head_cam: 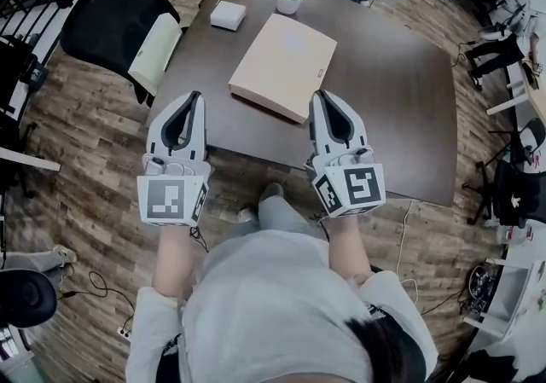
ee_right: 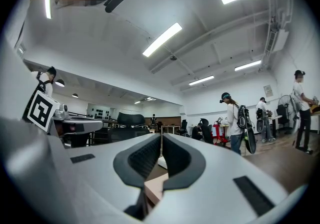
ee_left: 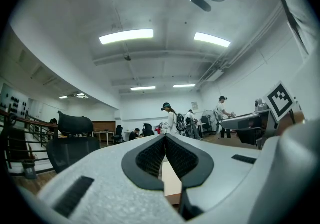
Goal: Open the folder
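Trouble is sitting in the jaws: left gripper [head_cam: 194, 96] and right gripper [head_cam: 317, 96] are hanging closed and empty before the tan folder [head_cam: 282, 66] lying flat near the table's [head_cam: 384, 100] front edge, so they are likely risking shoving it, not lifting its cover.

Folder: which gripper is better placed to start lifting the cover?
Right, probably: the right gripper sits by a near corner of the folder; the left gripper is farther off. Both are shut.

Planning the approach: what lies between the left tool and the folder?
Only bare table separates the left tool from the folder, as the head view shows.
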{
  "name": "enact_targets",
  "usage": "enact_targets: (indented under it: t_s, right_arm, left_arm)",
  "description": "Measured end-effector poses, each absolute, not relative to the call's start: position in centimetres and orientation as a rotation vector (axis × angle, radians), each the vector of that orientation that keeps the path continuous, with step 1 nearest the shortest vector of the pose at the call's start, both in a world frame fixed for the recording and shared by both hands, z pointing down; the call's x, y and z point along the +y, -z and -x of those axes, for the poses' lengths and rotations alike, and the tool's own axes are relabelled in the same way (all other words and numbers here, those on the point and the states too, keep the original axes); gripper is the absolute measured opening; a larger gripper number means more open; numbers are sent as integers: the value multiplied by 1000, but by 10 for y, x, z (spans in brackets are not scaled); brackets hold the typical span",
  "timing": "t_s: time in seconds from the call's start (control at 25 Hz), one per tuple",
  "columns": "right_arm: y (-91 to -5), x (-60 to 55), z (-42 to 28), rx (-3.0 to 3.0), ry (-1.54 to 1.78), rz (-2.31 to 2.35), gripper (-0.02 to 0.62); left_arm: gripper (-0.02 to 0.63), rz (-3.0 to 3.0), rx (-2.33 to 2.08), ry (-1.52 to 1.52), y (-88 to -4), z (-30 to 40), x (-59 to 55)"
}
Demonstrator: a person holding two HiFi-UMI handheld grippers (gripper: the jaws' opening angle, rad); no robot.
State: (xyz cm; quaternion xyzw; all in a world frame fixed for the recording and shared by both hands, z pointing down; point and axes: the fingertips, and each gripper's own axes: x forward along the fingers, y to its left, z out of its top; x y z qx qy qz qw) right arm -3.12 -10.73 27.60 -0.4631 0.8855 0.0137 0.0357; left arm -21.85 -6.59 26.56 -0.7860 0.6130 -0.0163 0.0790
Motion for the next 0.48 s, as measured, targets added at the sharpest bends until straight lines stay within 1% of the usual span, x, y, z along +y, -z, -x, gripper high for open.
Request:
enact_targets:
  t_s: [0.48]
  right_arm:
    - [-301, -173, 34, 2744, 23, 1453, 17]
  left_arm:
    - [9, 2399, 1819, 129, -291, 216, -134]
